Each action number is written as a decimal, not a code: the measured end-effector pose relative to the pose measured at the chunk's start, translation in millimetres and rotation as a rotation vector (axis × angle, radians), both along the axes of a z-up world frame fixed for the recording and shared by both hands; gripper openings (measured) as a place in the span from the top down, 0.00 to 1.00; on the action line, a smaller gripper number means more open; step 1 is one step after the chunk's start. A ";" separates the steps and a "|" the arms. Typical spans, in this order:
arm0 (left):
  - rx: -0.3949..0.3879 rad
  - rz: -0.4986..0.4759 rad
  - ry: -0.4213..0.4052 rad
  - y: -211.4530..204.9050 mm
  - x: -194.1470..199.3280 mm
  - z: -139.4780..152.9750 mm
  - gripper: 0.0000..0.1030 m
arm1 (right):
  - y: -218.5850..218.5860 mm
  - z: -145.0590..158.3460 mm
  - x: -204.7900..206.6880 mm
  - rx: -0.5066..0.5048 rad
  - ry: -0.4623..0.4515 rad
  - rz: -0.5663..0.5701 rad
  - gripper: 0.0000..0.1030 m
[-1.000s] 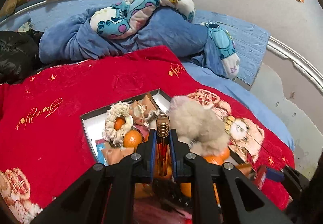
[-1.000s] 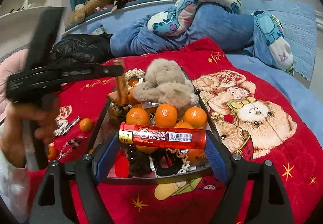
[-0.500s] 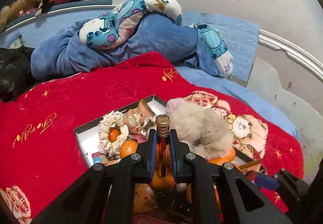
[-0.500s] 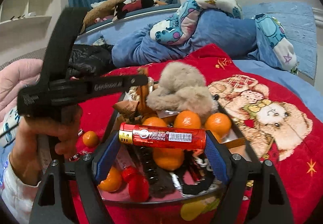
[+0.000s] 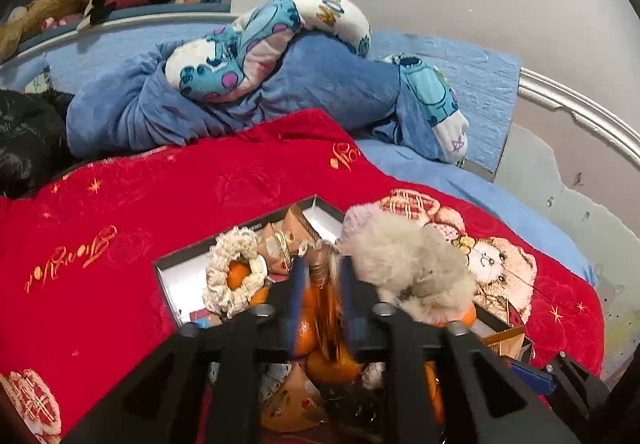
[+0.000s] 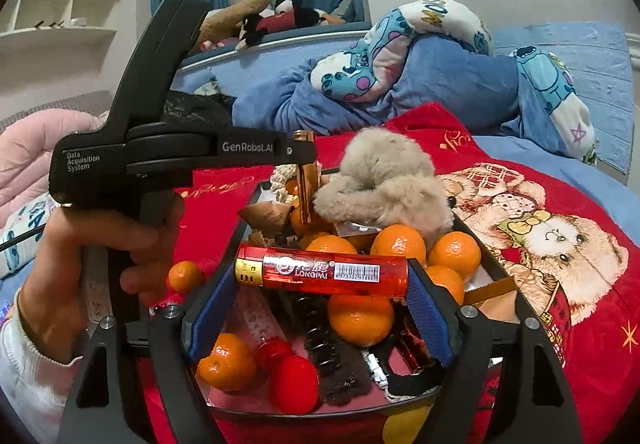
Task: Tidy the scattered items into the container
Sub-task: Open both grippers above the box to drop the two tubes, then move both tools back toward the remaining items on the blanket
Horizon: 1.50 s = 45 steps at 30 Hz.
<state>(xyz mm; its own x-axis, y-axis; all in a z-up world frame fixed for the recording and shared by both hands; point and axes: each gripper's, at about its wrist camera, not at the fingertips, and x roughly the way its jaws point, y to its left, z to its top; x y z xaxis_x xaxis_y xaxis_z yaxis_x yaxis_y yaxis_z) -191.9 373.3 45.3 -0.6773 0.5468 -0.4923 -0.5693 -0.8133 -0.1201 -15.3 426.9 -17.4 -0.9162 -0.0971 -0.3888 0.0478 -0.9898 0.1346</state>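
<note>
A shallow box (image 5: 188, 276) (image 6: 496, 256) sits on the red blanket, holding several oranges (image 6: 398, 242), a fluffy beige plush (image 5: 408, 264) (image 6: 380, 180), a crochet ring (image 5: 232, 268) and hair ties. My left gripper (image 5: 320, 272) is shut on a slim amber, gold-capped tube (image 6: 306, 180) and holds it upright over the box. My right gripper (image 6: 320, 276) is shut on a red lighter (image 6: 324, 271), held crosswise above the box's near end.
One orange (image 6: 185, 276) lies on the blanket left of the box. A blue blanket with a cartoon pillow (image 5: 280, 40) is heaped behind. A black jacket (image 5: 24, 140) lies at far left. The wall (image 5: 560, 64) is on the right.
Both grippers have moved forward and lower over the box. The left gripper with the tube has swung toward the box's middle. Both keep their hold.
</note>
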 end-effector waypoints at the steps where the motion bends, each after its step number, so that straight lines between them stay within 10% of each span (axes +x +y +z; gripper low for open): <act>1: 0.004 0.003 0.010 -0.9 1.4 2.1 0.58 | 0.7 0.6 3.2 -0.005 0.017 0.001 0.20; 4: 0.020 0.018 0.051 -6.4 6.0 9.8 0.23 | -2.5 2.8 8.7 0.011 0.049 -0.003 0.00; 7: 0.030 0.057 0.079 -14.4 6.9 16.4 0.00 | -9.8 3.5 14.8 0.043 0.081 0.013 0.00; 26: 0.111 0.223 0.181 -91.5 65.3 66.1 0.00 | -32.4 40.7 34.9 0.089 0.111 0.039 0.00; 40: -0.087 0.486 0.240 -267.8 153.8 62.5 0.00 | -140.2 69.1 58.2 0.076 0.184 0.201 0.00; 45: -0.023 0.515 0.220 -318.9 157.0 44.6 0.00 | -174.9 53.0 38.0 0.021 0.134 0.261 0.00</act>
<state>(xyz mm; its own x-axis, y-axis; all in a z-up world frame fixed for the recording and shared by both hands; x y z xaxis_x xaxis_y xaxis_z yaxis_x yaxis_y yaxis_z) -35.0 54.4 89.8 -0.9422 0.1094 -0.3168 -0.1079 -0.9939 -0.0222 22.7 252.1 35.6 -0.9048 -0.3293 -0.2701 0.3169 -0.9442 0.0896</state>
